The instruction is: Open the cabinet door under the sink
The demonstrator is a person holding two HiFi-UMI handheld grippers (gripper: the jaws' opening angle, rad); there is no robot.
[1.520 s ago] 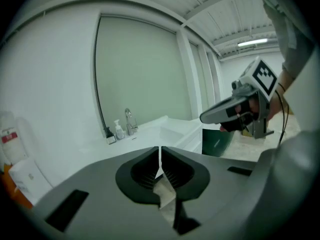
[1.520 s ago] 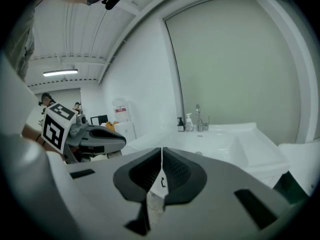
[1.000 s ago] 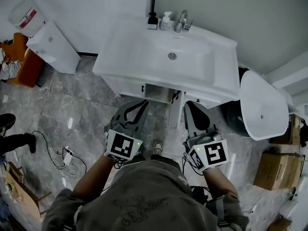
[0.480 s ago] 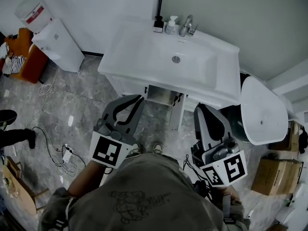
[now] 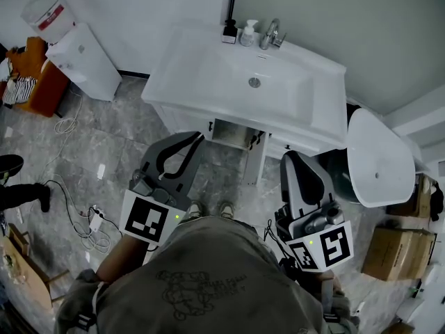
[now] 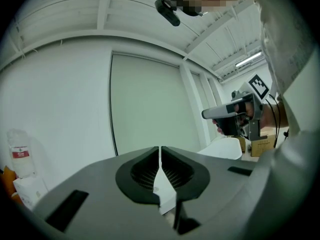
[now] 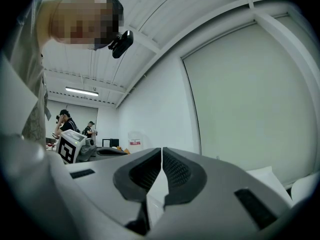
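Grey left gripper (image 5: 199,139) and right gripper (image 5: 289,156) are held closed, empty.
The white cabinet door (image 5: 254,164), ahead of the jaws under the white sink (image 5: 167,82), is judged light and rigid, best taken by its black handle (image 5: 260,142).

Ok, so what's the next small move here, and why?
Probably open the left gripper and lower it to the dark handle of the shut left door. Both it and the right gripper are shut and empty, neither touches a door, and that handle lies nearest the left one's tips. The middle door seems to stand out open.
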